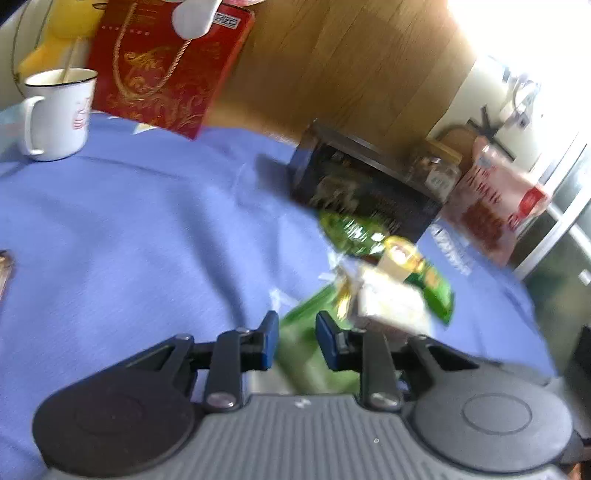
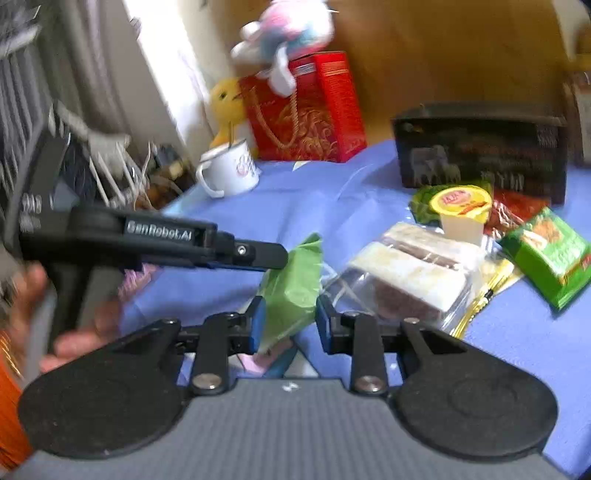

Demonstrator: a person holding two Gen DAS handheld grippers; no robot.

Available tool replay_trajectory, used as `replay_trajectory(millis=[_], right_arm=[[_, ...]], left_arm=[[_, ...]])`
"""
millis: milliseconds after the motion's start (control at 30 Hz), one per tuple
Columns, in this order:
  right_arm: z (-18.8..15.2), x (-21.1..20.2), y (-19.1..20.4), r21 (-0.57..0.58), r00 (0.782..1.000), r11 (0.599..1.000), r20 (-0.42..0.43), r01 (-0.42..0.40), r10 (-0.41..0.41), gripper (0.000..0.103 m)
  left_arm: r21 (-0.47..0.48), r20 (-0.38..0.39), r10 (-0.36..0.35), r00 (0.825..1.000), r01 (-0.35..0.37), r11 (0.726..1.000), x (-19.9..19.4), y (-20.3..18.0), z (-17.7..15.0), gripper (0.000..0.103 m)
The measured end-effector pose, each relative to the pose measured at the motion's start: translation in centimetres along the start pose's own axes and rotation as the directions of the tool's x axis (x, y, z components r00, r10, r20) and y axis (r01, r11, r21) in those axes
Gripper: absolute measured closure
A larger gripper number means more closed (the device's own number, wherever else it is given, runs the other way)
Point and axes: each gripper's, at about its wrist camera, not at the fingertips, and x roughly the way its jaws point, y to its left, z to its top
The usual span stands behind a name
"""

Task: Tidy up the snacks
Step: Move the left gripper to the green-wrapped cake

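A box [image 2: 480,147] is standing at the back of the cloth [image 2: 314,192]. Just before it a jelly cup [image 2: 463,210] is sitting among packets, with a cake pack [image 2: 413,269] lying nearer and a snack bag [image 2: 550,254] lying to its right. A mug [image 2: 231,170] is standing far left, a gift bag [image 2: 306,110] behind it, a plush [image 2: 284,33] sitting on the bag.

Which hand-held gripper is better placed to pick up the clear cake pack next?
Probably the right hand-held gripper: open, the cake pack just ahead; the left hand-held gripper is shut on the green bag.
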Motion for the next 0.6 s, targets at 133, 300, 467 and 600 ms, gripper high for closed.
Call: replay_trajectory(millis=[133,300,467,600], right_arm=[[-0.5,-1.1,-0.2,-0.021,0.996,0.996,0.033,0.085,-0.084,0.065],[-1.2,-1.7,0.8,-0.020,0.999,0.998,0.014,0.053,-0.052,0.048],[-1.5,0.7,2.0,-0.054,0.996,0.995,-0.025,0.087,-0.089,0.048],[-1.1,0.9,1.5,-0.050,0.993,0.993,-0.030,0.108,-0.110,0.085]], left_arm=[[0.008,0.048,0.013,0.999,-0.013,1.000,-1.7,0.8,0.3,0.073],[0.102,0.071,0.020,0.997,-0.027,0.994,-0.6,0.1,1.9,0.051],[0.230,-0.008,-0.012,1.000,0.013,0.973,3.1,-1.8,2.1,0.049],[0.147,-0.044,-0.075,0.996,0.081,0.986,3.2,-1.2,1.3,0.068]])
